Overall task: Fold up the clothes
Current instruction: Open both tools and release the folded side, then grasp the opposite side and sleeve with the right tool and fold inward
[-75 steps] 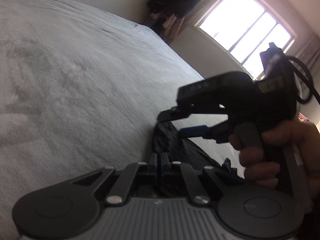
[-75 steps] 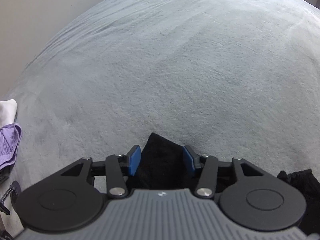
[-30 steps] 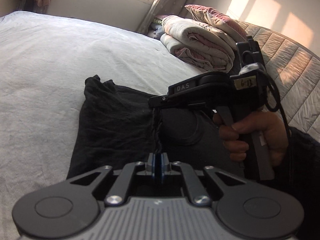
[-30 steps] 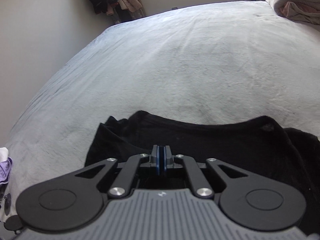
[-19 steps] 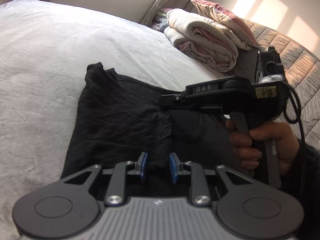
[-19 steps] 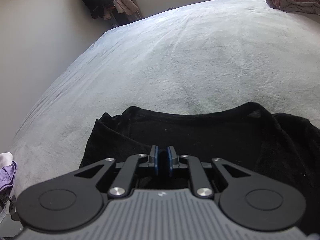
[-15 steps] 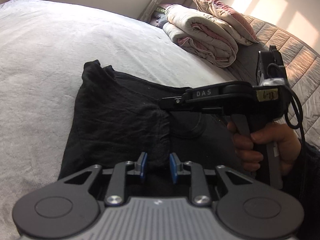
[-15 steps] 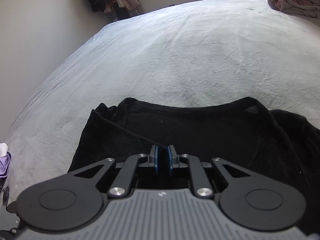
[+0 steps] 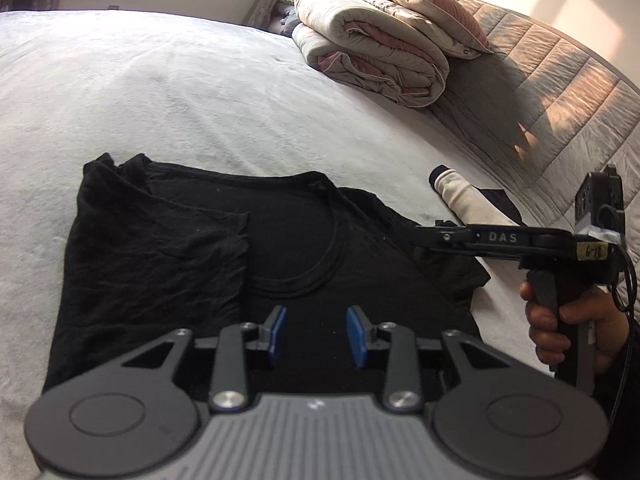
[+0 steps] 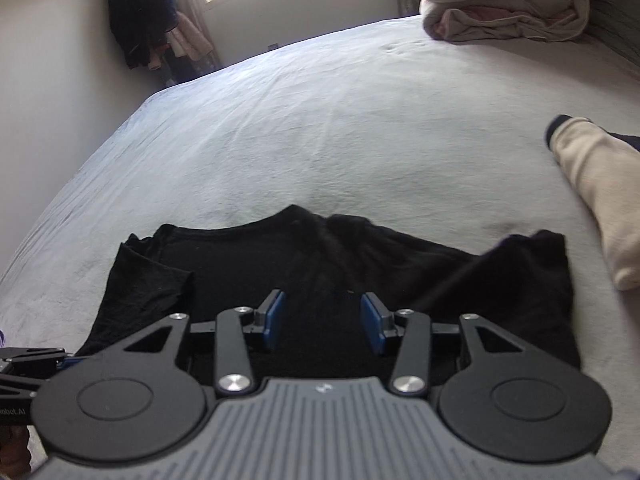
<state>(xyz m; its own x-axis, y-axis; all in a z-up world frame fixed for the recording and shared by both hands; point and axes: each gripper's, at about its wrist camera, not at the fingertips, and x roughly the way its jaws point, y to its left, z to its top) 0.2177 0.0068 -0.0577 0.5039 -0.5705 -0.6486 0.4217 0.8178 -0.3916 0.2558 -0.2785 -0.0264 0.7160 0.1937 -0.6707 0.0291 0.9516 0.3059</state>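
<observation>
2 claws are hovering over a black T-shirt (image 9: pixel 168 248) lying flat on the grey bed (image 9: pixel 160 92). Left view: the left claw (image 9: pixel 316 336) is gaping, empty. Right view: the right claw (image 10: pixel 322 322) is likewise spread, holding nothing, beside a cream garment (image 10: pixel 596 184).

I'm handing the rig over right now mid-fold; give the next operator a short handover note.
Left gripper: open, empty, above the black cotton T-shirt.
Right gripper: open, empty, above the same shirt.
The shirt lies flat on the grey bedspread, neckline visible.
Done: the sleeve on the left-wrist view's left is folded inward over the body.
Left: the other sleeve is spread out and rumpled; fold it in, then fold the body.
A cream sleeve with a dark cuff lies beside the shirt, apart from it.
</observation>
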